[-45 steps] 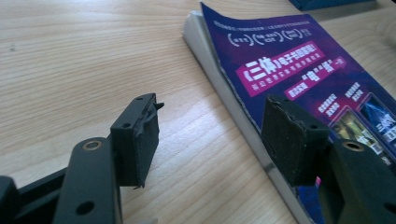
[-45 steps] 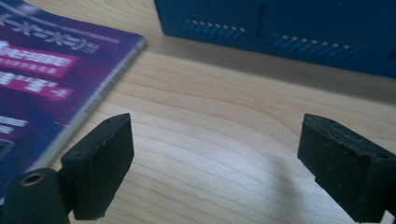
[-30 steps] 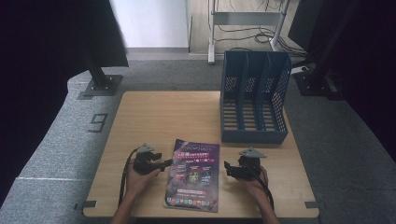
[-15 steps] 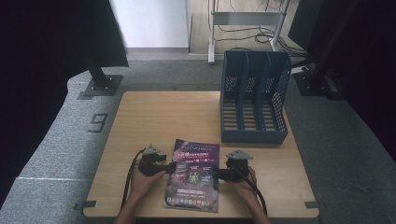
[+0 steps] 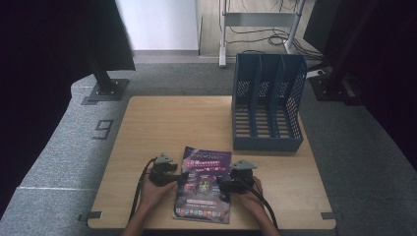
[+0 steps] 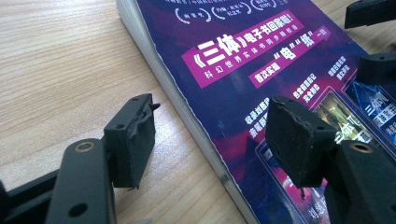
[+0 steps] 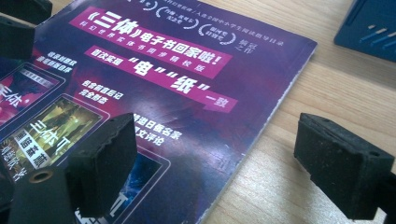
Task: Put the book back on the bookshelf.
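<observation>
A: Tools, count?
B: Two. Left tool (image 5: 181,178), jaws spread, straddling the left edge of the book: one jaw over the bare table (image 5: 162,123), the other over the cover. Right tool (image 5: 221,185), jaws spread likewise, astride the book's right edge.

A: Books?
B: One book (image 5: 202,184), purple cover, lying flat at the near edge of the table, between the two hands.

A: Other items?
B: One blue file rack (image 5: 267,108), three slots, upright at the far right of the table, well apart from the book.

A: Change from the earlier frames?
B: Both tools have closed in on the book from either side; a second ago the right one stood clear of it. Book and rack unmoved.
</observation>
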